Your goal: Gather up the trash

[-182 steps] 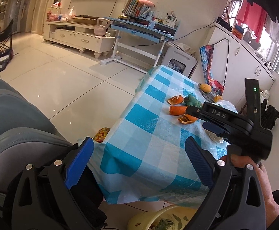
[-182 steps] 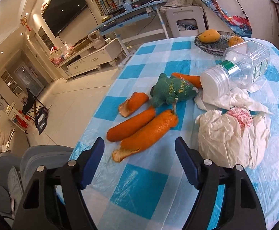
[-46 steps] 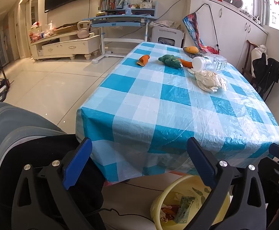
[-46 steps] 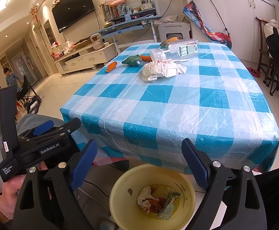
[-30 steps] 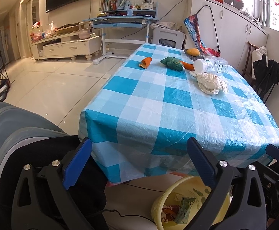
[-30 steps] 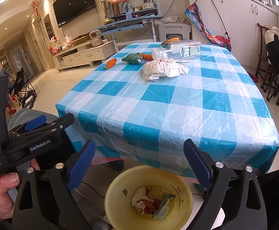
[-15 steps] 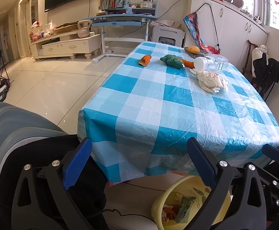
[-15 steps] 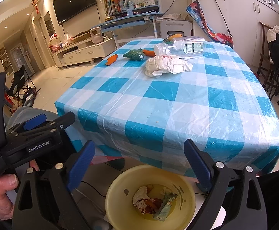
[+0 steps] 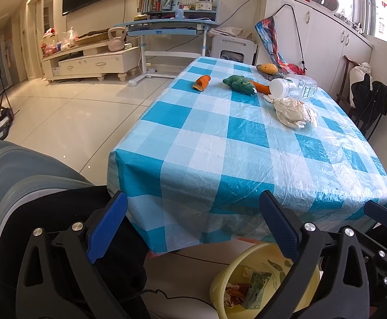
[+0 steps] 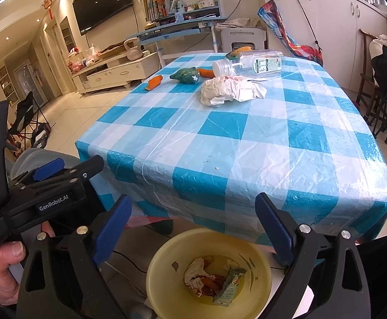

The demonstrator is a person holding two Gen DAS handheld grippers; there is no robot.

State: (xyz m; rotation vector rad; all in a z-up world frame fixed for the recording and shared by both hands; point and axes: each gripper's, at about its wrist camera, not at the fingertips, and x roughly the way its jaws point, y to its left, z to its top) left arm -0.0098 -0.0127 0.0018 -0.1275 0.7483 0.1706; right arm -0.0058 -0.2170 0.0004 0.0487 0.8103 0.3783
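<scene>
Some trash already lies in the yellow bin [image 10: 166,263] below the worktop's near edge; crumpled paper [image 10: 229,90] and orange peel [image 10: 154,82] remain at the far end. Both grippers' jaws gape empty.

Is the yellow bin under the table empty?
No, the yellow bin on the floor already holds crumpled paper and a green wrapper, seen between the open right gripper.

The right gripper [image 10: 193,228], jaws wide apart and empty, hangs above a yellow bin [image 10: 259,271] holding wrappers and peel. Beyond, a blue checked table [image 10: 233,143] carries crumpled paper [image 10: 228,90], a fallen plastic jar [image 10: 249,65] and orange peel [image 10: 154,82].
</scene>
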